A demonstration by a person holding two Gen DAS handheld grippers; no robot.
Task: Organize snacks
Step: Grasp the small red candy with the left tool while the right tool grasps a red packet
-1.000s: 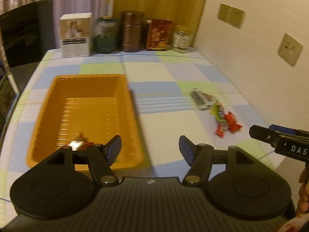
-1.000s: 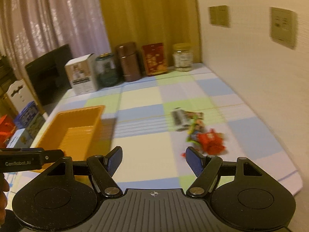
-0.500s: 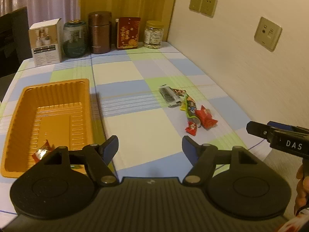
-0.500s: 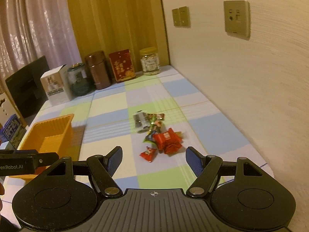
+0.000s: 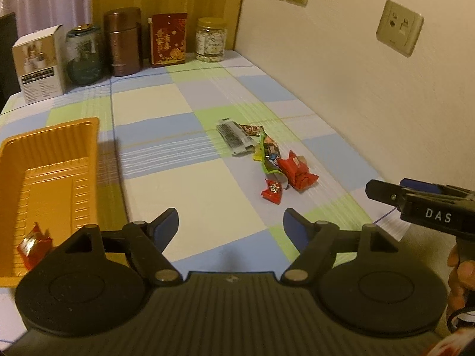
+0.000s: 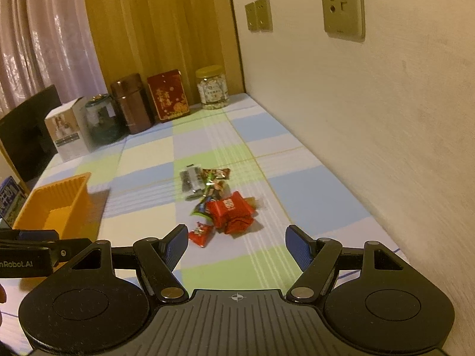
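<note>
A heap of wrapped snacks lies on the checked tablecloth: a large red packet [image 6: 231, 212], a small red candy [image 6: 202, 234], a green wrapper [image 5: 267, 154] and a silver-black packet [image 5: 233, 136]. An orange tray [image 5: 44, 178] stands at the left with one red snack [image 5: 32, 244] in its near corner. My left gripper [image 5: 230, 225] is open and empty, above the cloth between tray and heap. My right gripper [image 6: 237, 247] is open and empty, just short of the heap; the small red candy lies by its left fingertip [image 6: 175, 244].
A white box [image 5: 38, 62], a glass jar [image 5: 84, 56], a brown canister [image 5: 123, 41], a red tin [image 5: 169, 40] and a yellow-lidded jar [image 5: 210, 40] line the far edge. The wall [image 6: 371, 133] runs along the right. The table's near edge is close.
Both grippers swung right, away from the tray and toward the snack heap. The right gripper came closer to the heap. Both stayed open.
</note>
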